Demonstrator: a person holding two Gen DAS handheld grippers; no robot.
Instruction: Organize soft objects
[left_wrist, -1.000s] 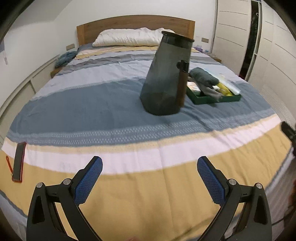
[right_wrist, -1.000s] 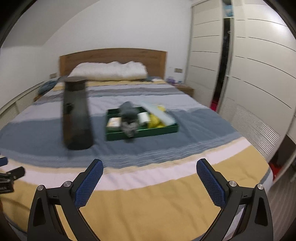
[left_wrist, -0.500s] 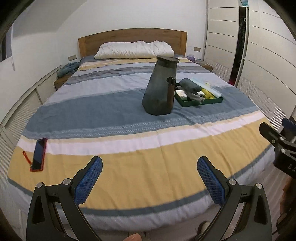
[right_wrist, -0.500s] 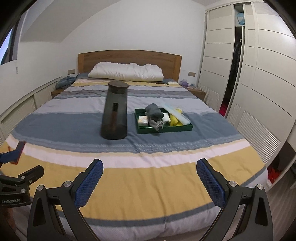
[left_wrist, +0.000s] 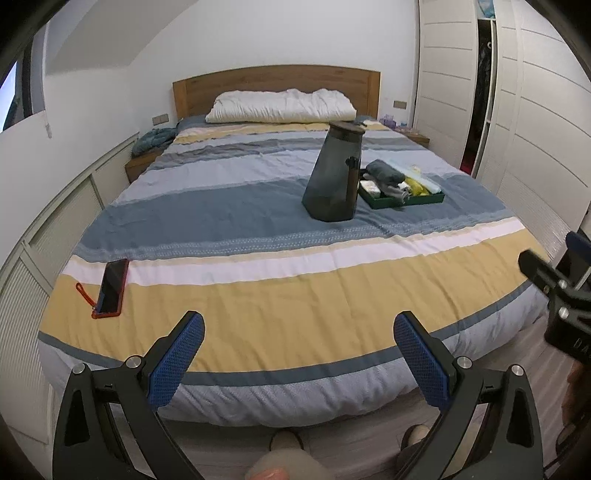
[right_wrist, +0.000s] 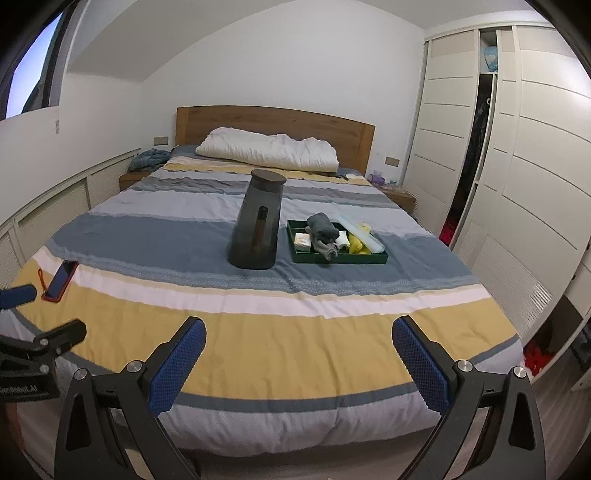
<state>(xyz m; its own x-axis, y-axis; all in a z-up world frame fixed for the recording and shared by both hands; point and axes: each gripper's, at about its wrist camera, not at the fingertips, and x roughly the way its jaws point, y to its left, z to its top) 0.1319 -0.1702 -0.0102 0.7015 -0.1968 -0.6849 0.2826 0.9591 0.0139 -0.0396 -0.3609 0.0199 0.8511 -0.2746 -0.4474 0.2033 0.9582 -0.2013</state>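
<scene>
A green tray (right_wrist: 380, 257) (left_wrist: 437, 199) sits on the striped bed, right of centre. In it lie a rolled grey cloth (right_wrist: 322, 226) (left_wrist: 384, 172), yellow cloth (right_wrist: 356, 243), small white items and a long pale pack. A tall dark translucent bin (right_wrist: 258, 225) (left_wrist: 334, 173) with a dark lid stands left of the tray. Both grippers hang beyond the foot of the bed, far from the tray. My left gripper (left_wrist: 297, 349) is open and empty. My right gripper (right_wrist: 298, 349) is open and empty too.
A phone in a red case (left_wrist: 110, 286) (right_wrist: 61, 280) lies near the bed's left front corner. A white pillow (right_wrist: 267, 151) rests against the wooden headboard. White wardrobes (right_wrist: 517, 166) line the right wall. A person's feet (left_wrist: 286, 441) stand on the floor below.
Both grippers have pulled back from over the bed to beyond its foot, so the bin and tray look much smaller and the whole bed shows. The jaws stayed open.
</scene>
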